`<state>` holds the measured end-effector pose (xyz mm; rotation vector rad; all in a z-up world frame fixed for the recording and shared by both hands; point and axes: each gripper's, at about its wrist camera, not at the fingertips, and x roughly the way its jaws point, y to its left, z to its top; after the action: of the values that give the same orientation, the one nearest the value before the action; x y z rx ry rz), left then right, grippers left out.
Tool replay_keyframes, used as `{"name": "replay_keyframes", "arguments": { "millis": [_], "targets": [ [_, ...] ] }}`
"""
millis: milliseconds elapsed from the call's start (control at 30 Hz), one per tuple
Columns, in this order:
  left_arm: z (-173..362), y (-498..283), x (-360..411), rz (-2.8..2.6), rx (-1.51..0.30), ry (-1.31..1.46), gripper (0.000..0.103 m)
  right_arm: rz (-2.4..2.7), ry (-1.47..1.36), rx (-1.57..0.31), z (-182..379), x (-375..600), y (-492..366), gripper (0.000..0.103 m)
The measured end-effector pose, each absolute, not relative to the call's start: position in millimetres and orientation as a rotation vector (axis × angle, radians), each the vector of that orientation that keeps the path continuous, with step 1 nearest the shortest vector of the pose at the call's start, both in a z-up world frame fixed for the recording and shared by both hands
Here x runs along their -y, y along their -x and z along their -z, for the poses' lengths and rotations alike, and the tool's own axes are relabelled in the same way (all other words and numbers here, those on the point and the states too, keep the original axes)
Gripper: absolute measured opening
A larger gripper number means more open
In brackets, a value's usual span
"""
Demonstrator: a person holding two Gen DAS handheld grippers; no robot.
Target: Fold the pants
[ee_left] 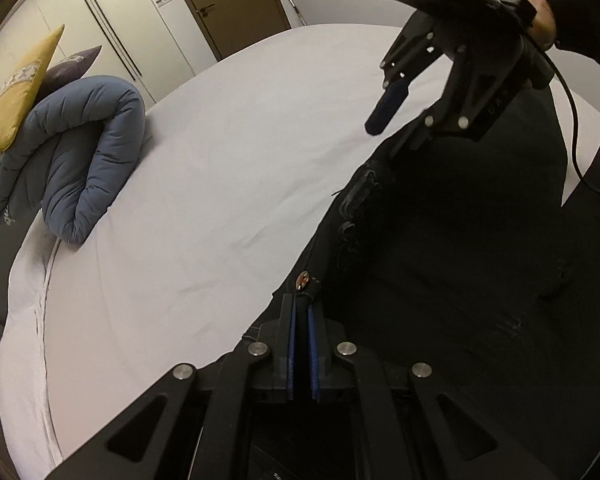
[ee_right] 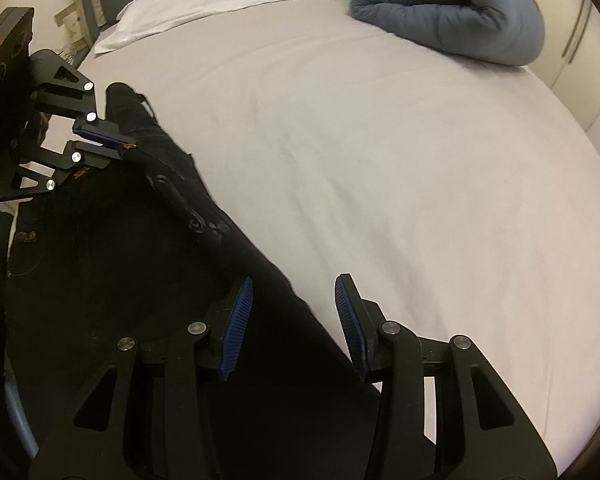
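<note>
A white-sheeted bed [ee_right: 380, 160] fills both views and is taken as the landmark. Black pants [ee_left: 440, 260] are spread along the bed's near edge, their waistband with a metal button [ee_left: 302, 280] lying toward the bed's middle. A rolled blue-grey duvet [ee_left: 80, 152] is seen at the bed's far side, well apart from the pants, with a yellow cushion [ee_left: 16, 100] and a purple one leaned against it. A white pillow [ee_right: 204, 8] lies flat at the bed's head end. Beyond the bed, pale wardrobe doors [ee_left: 112, 20] and a brown door [ee_left: 228, 0] are seen. The left gripper [ee_left: 302, 320] is clenched on the pants' waistband just beside the button. The right gripper [ee_right: 294, 320] is held part-spread over the pants' edge on the bed, with cloth between its fingers but not pressed by either pad
</note>
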<state>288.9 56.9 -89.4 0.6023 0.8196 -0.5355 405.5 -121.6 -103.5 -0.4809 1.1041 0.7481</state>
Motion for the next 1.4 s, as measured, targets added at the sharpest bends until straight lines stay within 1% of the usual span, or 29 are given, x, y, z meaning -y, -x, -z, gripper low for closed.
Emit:
{"name": "replay_keyframes", "arguments": {
  "millis": [33, 67, 100, 133, 167, 200, 267, 433, 733, 867, 1000, 1267, 1400],
  "targets": [
    [86.8, -285.7, -58.0, 0.537, -0.816, -0.598, 0.005, -0.751, 0.495, -1.107, 104.4, 117.2, -405.1, 0.041],
    [85.6, -285.5, -57.9, 0.538, -0.815, -0.597, 0.005, -0.752, 0.514, -1.112, 106.6, 111.5, -406.9, 0.033],
    [83.6, -284.1, -57.8, 0.536, -0.812, -0.595, 0.005, -0.753, 0.521, -1.121, 108.4, 108.1, -407.3, 0.030],
    [81.6, -282.7, -57.7, 0.535, -0.809, -0.591, 0.005, -0.754, 0.518, -1.129, 109.0, 105.9, -407.0, 0.025],
    [80.0, -279.4, -57.3, 0.534, -0.808, -0.589, 0.005, -0.749, 0.512, -1.132, 109.3, 104.6, -407.7, 0.014],
    [79.0, -278.3, -57.8, 0.533, -0.808, -0.585, 0.005, -0.744, 0.502, -1.136, 109.0, 104.0, -408.5, 0.010],
    [77.1, -275.7, -59.1, 0.528, -0.805, -0.575, 0.005, -0.732, 0.470, -1.136, 107.8, 105.1, -409.5, 0.007],
    [72.2, -256.4, -59.5, 0.517, -0.800, -0.549, 0.005, -0.667, 0.371, -1.125, 99.5, 112.7, -384.4, 0.004],
    [71.0, -224.8, -69.6, 0.531, -0.829, -0.513, 0.005, -0.595, 0.051, -1.127, 86.6, 106.4, -339.9, 0.004],
    [74.6, -204.7, -74.2, 0.538, -0.843, -0.506, 0.005, -0.651, 0.033, -1.139, 93.2, 82.6, -309.4, 0.004],
    [83.4, -175.2, -76.8, 0.547, -0.837, -0.577, 0.005, -0.678, 0.165, -1.139, 94.4, 72.7, -266.8, 0.004],
    [109.6, -113.2, -87.7, 0.677, -0.866, -0.714, 0.003, -0.707, 0.701, -1.094, 105.9, 38.4, -157.9, 0.004],
    [124.2, -75.1, -85.7, 0.758, -0.846, -0.867, 0.003, -0.719, 0.924, -1.045, 119.0, 12.6, -105.1, 0.004]
  ]
}}
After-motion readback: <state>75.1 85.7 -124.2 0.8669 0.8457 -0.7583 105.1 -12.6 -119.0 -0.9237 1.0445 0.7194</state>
